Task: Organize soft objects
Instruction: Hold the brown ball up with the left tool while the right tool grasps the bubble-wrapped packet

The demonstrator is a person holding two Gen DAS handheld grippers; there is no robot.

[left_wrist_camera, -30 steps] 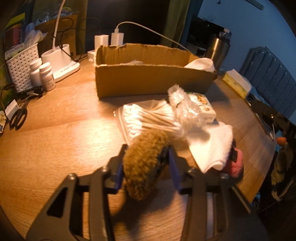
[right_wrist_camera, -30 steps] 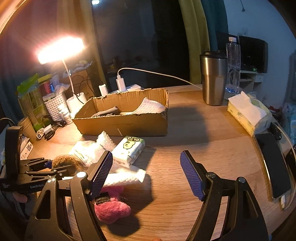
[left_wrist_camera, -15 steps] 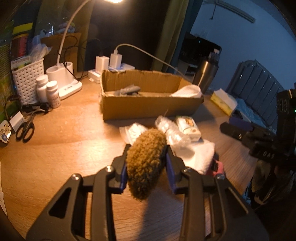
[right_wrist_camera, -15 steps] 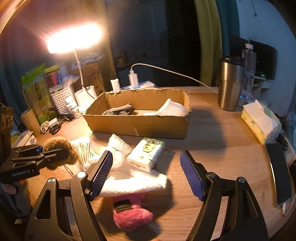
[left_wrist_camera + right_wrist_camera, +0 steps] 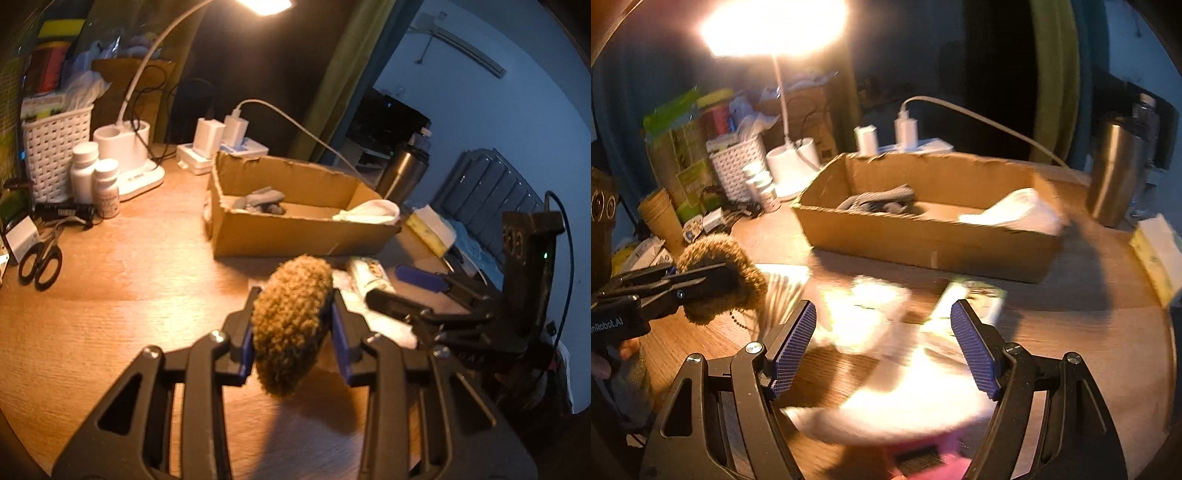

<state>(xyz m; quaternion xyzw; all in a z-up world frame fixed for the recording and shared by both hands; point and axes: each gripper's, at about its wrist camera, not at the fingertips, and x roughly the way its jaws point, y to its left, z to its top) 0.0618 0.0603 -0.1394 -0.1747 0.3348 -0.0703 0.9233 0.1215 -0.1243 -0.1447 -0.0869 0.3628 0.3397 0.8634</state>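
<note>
The left gripper (image 5: 293,325) is clamped on a brown fuzzy plush (image 5: 291,321), held clear above the wooden table (image 5: 129,280). The right gripper (image 5: 882,347) hangs with fingers wide apart over a white cloth (image 5: 905,406), near the cardboard box (image 5: 923,240).

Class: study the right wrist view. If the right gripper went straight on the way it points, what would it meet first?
Most likely the blurred white cloth on the table between the open right gripper jaws; the cardboard box lies farther behind it. Depth is uncertain.

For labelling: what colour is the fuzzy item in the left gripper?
Golden brown fuzzy item, clearest in the left wrist view.
</note>
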